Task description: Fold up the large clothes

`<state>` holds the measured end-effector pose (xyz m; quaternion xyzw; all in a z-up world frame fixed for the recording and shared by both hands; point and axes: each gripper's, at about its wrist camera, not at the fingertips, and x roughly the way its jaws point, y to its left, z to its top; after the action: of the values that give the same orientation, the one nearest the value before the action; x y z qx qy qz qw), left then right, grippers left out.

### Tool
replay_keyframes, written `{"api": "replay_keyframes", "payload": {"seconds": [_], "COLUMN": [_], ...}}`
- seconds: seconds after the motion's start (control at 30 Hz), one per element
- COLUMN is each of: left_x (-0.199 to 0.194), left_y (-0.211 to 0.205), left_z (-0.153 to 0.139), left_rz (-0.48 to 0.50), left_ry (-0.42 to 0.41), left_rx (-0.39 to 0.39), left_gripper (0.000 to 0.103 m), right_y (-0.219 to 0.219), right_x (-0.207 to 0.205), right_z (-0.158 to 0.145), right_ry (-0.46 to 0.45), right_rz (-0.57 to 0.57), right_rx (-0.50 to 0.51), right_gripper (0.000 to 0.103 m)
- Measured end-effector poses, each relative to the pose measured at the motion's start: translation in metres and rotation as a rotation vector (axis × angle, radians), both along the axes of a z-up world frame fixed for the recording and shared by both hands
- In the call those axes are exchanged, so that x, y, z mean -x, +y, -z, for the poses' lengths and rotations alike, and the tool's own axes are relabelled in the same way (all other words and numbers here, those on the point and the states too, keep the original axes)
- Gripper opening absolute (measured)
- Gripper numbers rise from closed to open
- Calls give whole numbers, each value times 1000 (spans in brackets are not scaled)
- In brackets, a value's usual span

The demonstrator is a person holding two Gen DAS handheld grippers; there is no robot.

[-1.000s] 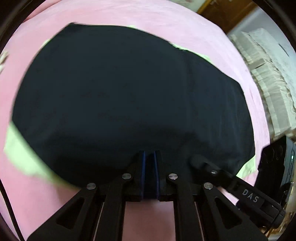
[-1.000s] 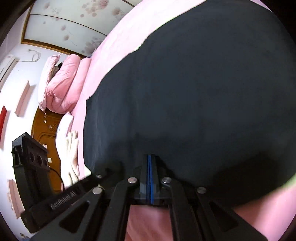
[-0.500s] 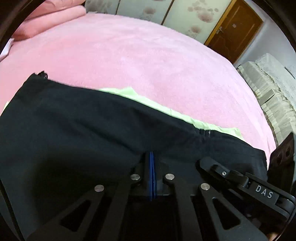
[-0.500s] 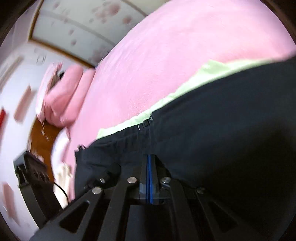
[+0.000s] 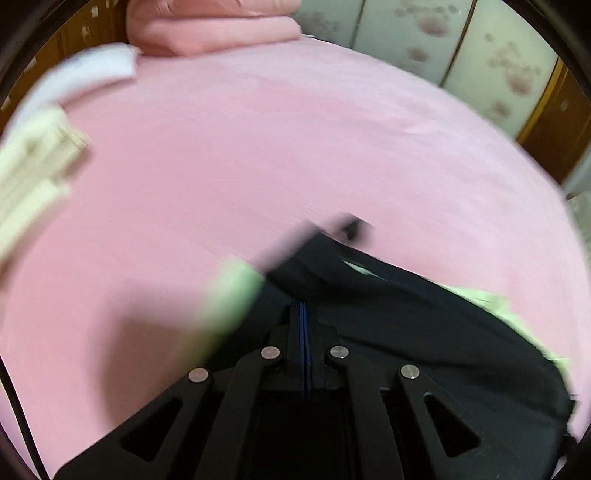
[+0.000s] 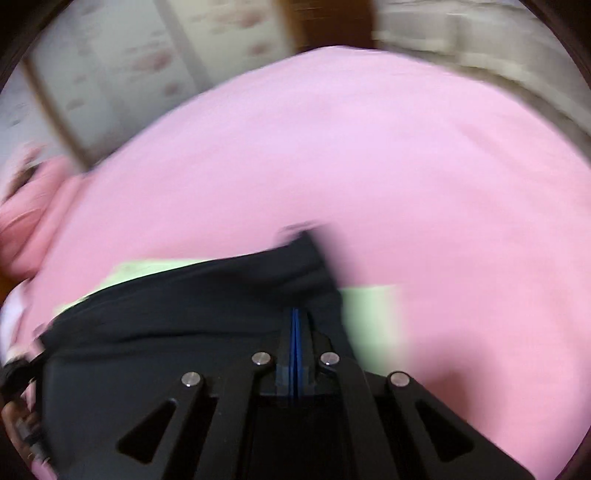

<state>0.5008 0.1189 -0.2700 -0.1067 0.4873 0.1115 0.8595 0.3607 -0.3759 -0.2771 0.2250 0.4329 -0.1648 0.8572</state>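
Black garment point(image 5: 424, 325) clamped in both hand-held grippers, over pink bed point(image 5: 295, 155).

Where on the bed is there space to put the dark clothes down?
The wide pink sheet ahead is bare, from the dark garment up to the folded pink quilt at the head. The pale folded pile crowds the left edge. Both shut grippers pinch the garment.

The black garment point(image 5: 424, 332), spread wide across the pink bed point(image 5: 295, 155) a second ago, now bunches low near six o'clock in both views, its pale green lining point(image 6: 369, 321) exposed, with far more bedspread showing toward twelve.
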Motion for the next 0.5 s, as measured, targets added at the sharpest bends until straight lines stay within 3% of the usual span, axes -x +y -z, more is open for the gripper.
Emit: {"api": "replay_keyframes", "payload": {"seconds": [0.07, 0.1, 0.13, 0.23, 0.33, 0.4, 0.5], "left_x": [1, 4, 7, 39, 81, 99, 115], "left_y": [12, 13, 14, -5, -60, -90, -120], "left_z": [-10, -16, -21, -44, -53, -43, -25], "left_rz": [8, 14, 27, 151, 308, 348, 373], "left_ry": [24, 32, 27, -26, -41, 2, 87], "left_rx": [-7, 16, 32, 121, 328, 466, 497], "left_gripper": [1, 1, 1, 2, 5, 5, 5], "right_y": [-8, -4, 4, 42, 100, 138, 165], "right_x": [10, 13, 12, 19, 10, 2, 0], "right_z": [-13, -21, -27, -38, -16, 1, 20], "right_ry": [19, 21, -3, -170, -175, -140, -69], "right_rz": [107, 139, 129, 13, -80, -153, -178], "right_rx": [19, 33, 13, -255, -537, -638, -670], "right_gripper": [1, 7, 7, 6, 6, 6, 6]}}
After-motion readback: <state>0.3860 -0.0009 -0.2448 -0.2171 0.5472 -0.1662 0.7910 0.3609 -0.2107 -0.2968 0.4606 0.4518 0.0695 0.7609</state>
